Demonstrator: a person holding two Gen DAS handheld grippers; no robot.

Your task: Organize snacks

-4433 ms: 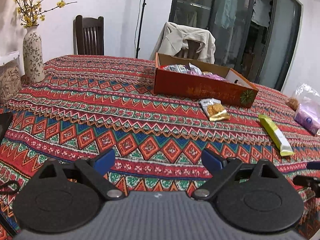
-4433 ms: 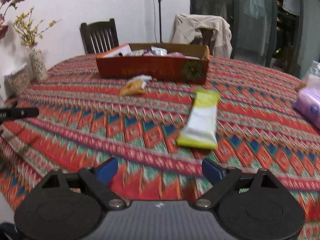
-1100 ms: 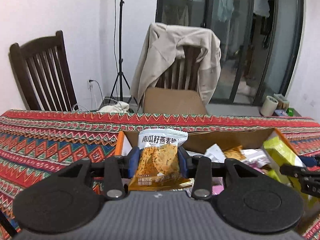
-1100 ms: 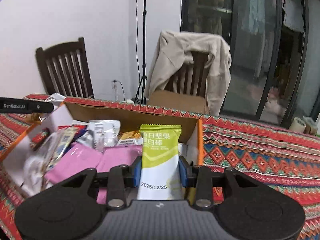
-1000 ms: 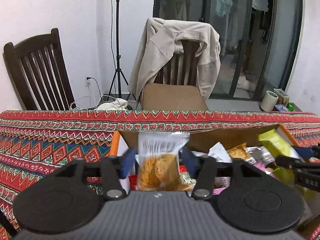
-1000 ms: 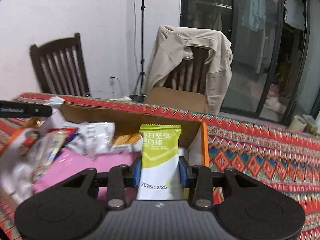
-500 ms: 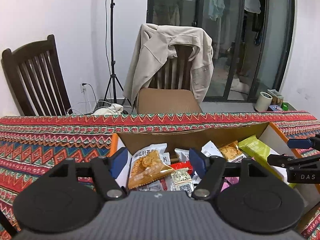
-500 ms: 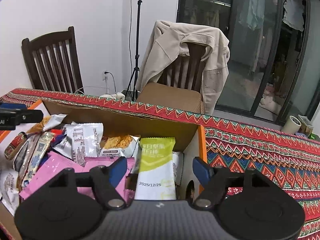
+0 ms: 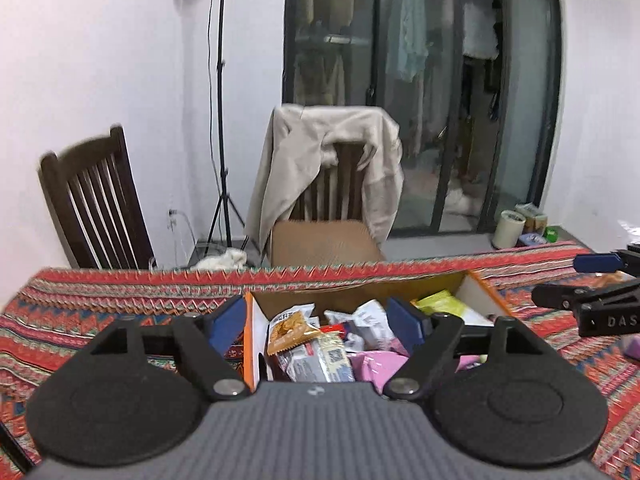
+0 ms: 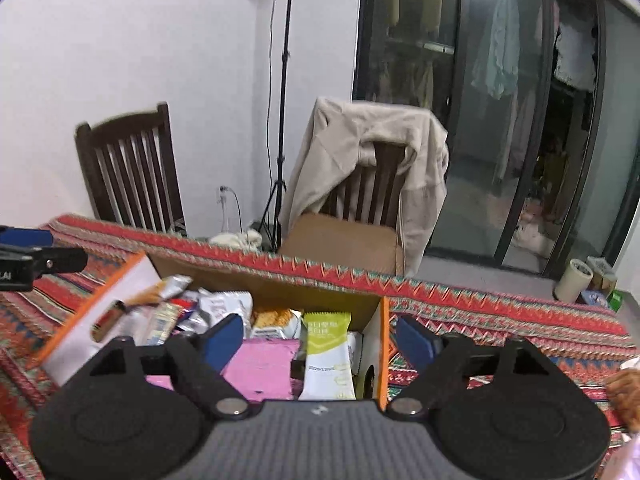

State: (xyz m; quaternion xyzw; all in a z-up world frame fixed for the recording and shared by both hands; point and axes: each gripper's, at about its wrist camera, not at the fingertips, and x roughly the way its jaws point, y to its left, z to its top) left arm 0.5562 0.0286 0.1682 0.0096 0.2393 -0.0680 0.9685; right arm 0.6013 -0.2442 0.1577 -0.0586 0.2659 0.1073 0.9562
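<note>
Two grippers hang over the box (image 9: 476,286), which sits on the counter (image 9: 120,300) under a patterned cloth. Jaws of the left gripper (image 9: 316,322) stand apart and have just been opening; nothing is clamped between them. In its view the orange packet (image 9: 290,336) lies free in the box, at about 9 o'clock among the other snacks, near the orange side wall. Jaws of the right gripper (image 10: 320,340) are likewise spread, just opened wider, with no pad on anything. The green bar (image 10: 326,350) lies loose in the box at its 3 o'clock end, beside a pink pack (image 10: 264,368) and close against the end wall. Beyond the counter, at 12 o'clock, a chair (image 10: 372,184) carries a beige jacket (image 10: 344,152).
</note>
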